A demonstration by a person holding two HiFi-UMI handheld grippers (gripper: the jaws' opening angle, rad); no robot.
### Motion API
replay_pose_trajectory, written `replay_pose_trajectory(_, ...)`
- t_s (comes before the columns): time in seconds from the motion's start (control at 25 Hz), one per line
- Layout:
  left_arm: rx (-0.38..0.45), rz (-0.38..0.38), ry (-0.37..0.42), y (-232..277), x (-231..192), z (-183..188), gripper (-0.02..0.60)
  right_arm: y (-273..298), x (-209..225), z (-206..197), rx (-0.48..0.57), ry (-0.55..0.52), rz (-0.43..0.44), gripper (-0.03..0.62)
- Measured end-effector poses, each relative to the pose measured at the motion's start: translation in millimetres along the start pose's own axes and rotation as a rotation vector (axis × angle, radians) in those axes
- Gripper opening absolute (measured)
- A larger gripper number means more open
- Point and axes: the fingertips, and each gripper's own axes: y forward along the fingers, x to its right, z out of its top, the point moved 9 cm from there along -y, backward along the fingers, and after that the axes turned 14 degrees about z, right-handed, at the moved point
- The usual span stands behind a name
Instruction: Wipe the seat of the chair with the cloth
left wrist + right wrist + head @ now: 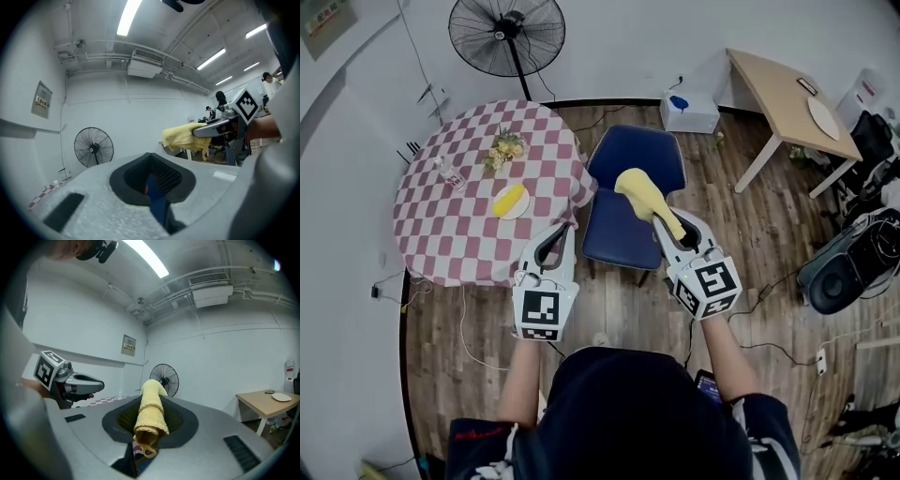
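Yellow cloth (645, 195); dark blue chair (614, 234); pink-and-white checked tablecloth (459, 234); black fan (506, 36); brown wood-grain floor (619, 309).

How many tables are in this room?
2. A round checkered table left of the chair, a wooden table at upper right. Others may lie out of view.

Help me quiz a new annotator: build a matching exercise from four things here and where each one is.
Things:
1 cloth
2 chair
3 fan
4 flowers

Places:
A on the checked table
B held by the right gripper
C at the far wall
D standing right beside the checked table

Pairs: 1-B, 2-D, 3-C, 4-A
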Motion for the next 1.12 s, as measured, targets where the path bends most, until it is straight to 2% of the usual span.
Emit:
replay_pose_trajectory(0.28, 0.020, -0.056, -0.003, 46, -30, -12, 0.017, 42, 9, -6, -0.018, 0.010, -0.044, 0.074)
replay_pose_trajectory(0.48, 0.031, -0.089, -0.027, 74, -29, -23, 0.017, 55, 26, -21, -0.057, 0.028, -0.047, 0.073)
replay_pose_trajectory(0.64, 0.009, -0.106, -0.024, 100, -22, -29, 0.017, 70, 48, -29, -0.089, 0.039, -0.040, 0.073)
replay_pose_trajectory(0.84, -0.014, -0.104, -0.002, 145, -14, -32, 0.017, 91, 89, -32, -0.103, 0.024, -0.007, 0.073)
replay_pose_trajectory(1.12, -0.034, -0.089, 0.002, 223, 12, -31, 0.017, 117, 172, -46, -0.128, 0.054, 0.025, 0.072)
